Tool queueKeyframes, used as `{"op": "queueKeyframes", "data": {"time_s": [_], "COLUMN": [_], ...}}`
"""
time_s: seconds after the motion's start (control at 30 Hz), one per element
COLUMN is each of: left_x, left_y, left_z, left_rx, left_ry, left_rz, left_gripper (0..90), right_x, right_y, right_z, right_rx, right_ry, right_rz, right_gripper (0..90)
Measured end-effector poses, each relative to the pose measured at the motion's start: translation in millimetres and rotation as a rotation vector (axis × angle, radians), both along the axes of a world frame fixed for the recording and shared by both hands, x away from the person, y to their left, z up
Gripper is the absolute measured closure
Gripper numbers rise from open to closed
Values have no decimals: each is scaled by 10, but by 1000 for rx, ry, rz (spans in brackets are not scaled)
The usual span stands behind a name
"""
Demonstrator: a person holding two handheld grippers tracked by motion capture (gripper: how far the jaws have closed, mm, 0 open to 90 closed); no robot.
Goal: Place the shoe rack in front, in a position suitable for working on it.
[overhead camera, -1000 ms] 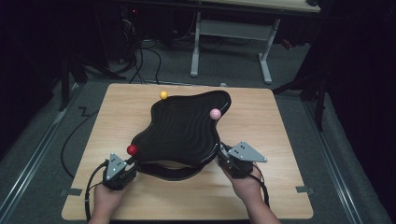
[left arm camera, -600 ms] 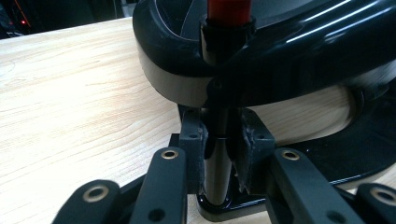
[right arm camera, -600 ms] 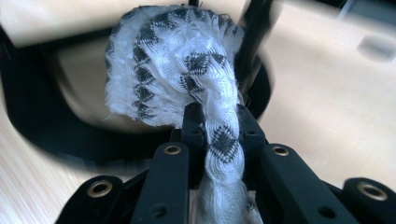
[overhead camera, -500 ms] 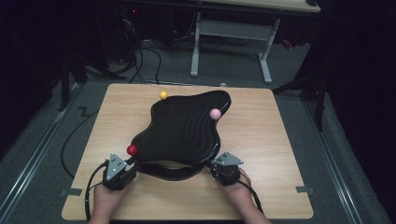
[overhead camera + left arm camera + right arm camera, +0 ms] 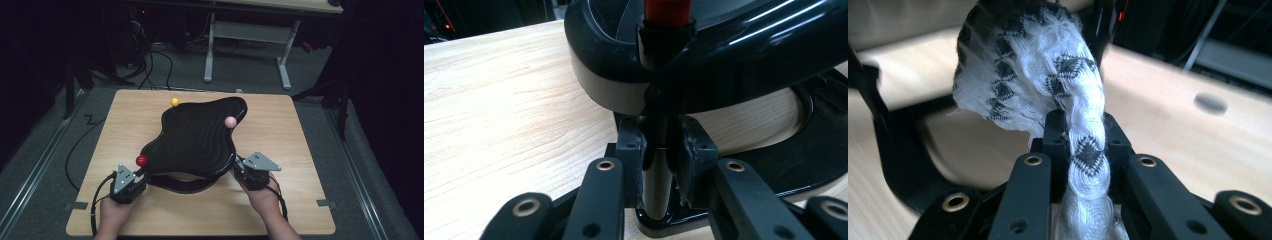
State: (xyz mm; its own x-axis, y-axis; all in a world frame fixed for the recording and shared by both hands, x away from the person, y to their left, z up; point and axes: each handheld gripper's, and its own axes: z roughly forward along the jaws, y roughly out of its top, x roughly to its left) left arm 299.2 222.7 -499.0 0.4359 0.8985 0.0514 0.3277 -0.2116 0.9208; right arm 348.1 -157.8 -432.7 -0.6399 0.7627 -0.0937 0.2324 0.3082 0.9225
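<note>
A black wavy-topped stand (image 5: 195, 137) sits mid-table on a curved black base (image 5: 180, 184). Its posts carry a red knob (image 5: 142, 160), a yellow knob (image 5: 174, 101) and a pink knob (image 5: 230, 121). My left gripper (image 5: 139, 175) is at the stand's near left corner. In the left gripper view it (image 5: 659, 145) is shut on the dark post (image 5: 658, 172) under the red knob (image 5: 668, 7). My right gripper (image 5: 240, 169) is at the stand's near right edge. In the right gripper view it (image 5: 1087, 135) is shut on a white and black braided rope (image 5: 1023, 65).
The wooden table (image 5: 300, 130) has bare wood to the left, right and front of the stand. Behind it, a desk frame (image 5: 210, 50) and loose cables (image 5: 150, 57) stand on the dark floor. Tape marks (image 5: 325, 203) sit near the table's front corners.
The right hand dipped toward the table's near edge half a second ago and has come back up beside the stand's right edge. The left hand has stayed put.
</note>
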Motion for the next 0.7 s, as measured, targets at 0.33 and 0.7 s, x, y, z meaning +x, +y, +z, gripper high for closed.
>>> {"op": "queueKeyframes", "data": {"time_s": [0.33,0.7], "left_x": [0,-1], "left_y": [1,-1], "left_z": [-1,-1], "left_rx": [-2,-1], "left_ry": [0,0], "left_rz": [-1,1], "left_gripper": [744,743], "right_x": [53,188], "right_y": [-33,-31], "right_z": [173,-677], "right_rx": [58,-108], "right_ry": [-31,194], "right_rz": [-32,-47], "right_gripper": [795,792]}}
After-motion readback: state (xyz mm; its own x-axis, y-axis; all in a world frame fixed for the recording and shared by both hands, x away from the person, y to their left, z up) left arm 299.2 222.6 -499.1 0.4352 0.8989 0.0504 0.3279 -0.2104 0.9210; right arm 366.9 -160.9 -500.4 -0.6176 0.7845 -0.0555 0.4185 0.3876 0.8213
